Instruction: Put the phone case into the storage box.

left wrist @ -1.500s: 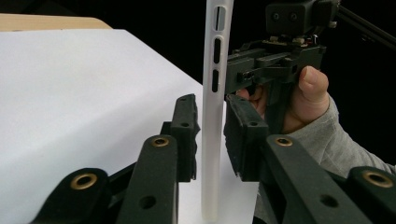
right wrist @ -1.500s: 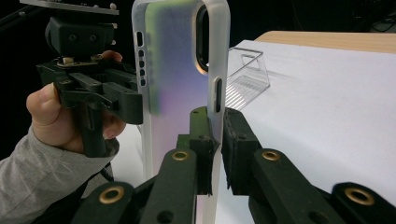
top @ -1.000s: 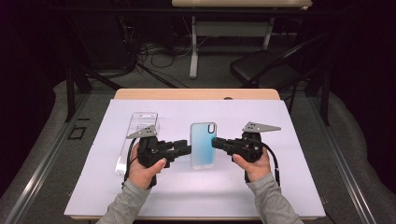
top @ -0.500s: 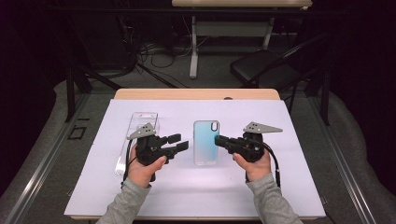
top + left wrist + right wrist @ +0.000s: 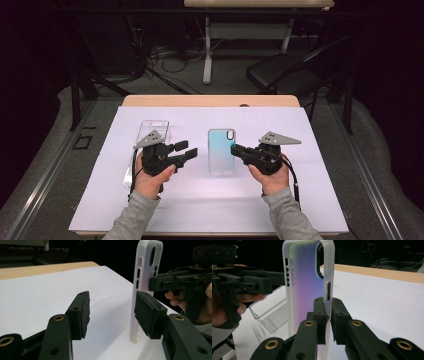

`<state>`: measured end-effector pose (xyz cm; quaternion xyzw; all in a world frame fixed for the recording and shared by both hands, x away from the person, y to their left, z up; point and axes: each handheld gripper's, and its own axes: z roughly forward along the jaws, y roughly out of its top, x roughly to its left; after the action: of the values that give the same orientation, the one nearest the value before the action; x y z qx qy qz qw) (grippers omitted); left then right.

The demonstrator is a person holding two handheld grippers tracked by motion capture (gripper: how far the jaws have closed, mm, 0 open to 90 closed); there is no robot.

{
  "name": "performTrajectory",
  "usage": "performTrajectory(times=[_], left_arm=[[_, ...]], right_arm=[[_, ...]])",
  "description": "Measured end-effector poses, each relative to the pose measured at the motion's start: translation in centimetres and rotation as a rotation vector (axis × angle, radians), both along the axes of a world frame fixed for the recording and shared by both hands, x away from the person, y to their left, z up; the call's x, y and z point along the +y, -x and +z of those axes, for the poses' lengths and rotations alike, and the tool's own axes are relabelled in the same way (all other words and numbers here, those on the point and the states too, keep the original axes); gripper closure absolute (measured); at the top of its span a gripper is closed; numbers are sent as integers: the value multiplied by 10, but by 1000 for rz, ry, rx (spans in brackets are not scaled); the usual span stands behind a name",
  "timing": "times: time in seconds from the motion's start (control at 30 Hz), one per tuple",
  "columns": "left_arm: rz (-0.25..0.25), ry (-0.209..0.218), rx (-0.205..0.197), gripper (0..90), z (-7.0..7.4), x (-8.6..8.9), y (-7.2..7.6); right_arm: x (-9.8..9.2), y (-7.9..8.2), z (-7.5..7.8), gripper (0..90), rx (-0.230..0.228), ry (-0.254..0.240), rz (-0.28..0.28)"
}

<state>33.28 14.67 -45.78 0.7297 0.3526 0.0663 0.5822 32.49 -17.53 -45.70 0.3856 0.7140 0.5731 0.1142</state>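
Observation:
A phone case [image 5: 221, 151] with a teal-to-violet sheen and a frosted white rim stands upright on its short end on the white mat [image 5: 325, 150]. My right gripper [image 5: 237, 149] is shut on its right rim, and in the right gripper view the pads [image 5: 320, 315] pinch the rim just below the button slot of the case [image 5: 307, 285]. My left gripper [image 5: 190, 150] is open a little to the left of the case, its jaws having just been opening with nothing between them. In the left gripper view the case [image 5: 145, 272] rises edge-on behind the right-hand pad [image 5: 147, 312].
A clear plastic box [image 5: 151, 134] lies on the mat behind and left of my left hand, and it also shows in the right gripper view [image 5: 270, 315]. The wooden table edge [image 5: 210, 100] runs along the back. A dark chair [image 5: 282, 75] and cables sit on the floor beyond.
My left gripper's jaws have spread and come off the case's left edge. The case stays pinched in my right gripper, shifted slightly right.

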Motion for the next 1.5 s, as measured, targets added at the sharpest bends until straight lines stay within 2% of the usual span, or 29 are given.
performTrajectory(times=[0.17,0.33,0.43,0.67,0.93,1.2,1.5], left_arm=[[8,-15,-23,466,0,0,1],[21,-29,-6,466,1,-1,2],[45,-40,-4,427,2,-1,4],[50,-53,-15,370,5,-4,6],[54,-50,-40,370,10,-5,10],[52,-55,-46,374,14,-4,12],[39,-69,-54,425,15,-7,15]], right_arm=[[1,2,0,836,-12,8,-17],[4,4,-1,836,-36,24,-37],[6,6,-2,836,-48,28,-51],[11,9,-3,836,-70,39,-62],[17,12,-6,836,-81,49,-65],[23,15,-7,836,-88,69,-54],[30,18,-9,836,-107,101,-49]])
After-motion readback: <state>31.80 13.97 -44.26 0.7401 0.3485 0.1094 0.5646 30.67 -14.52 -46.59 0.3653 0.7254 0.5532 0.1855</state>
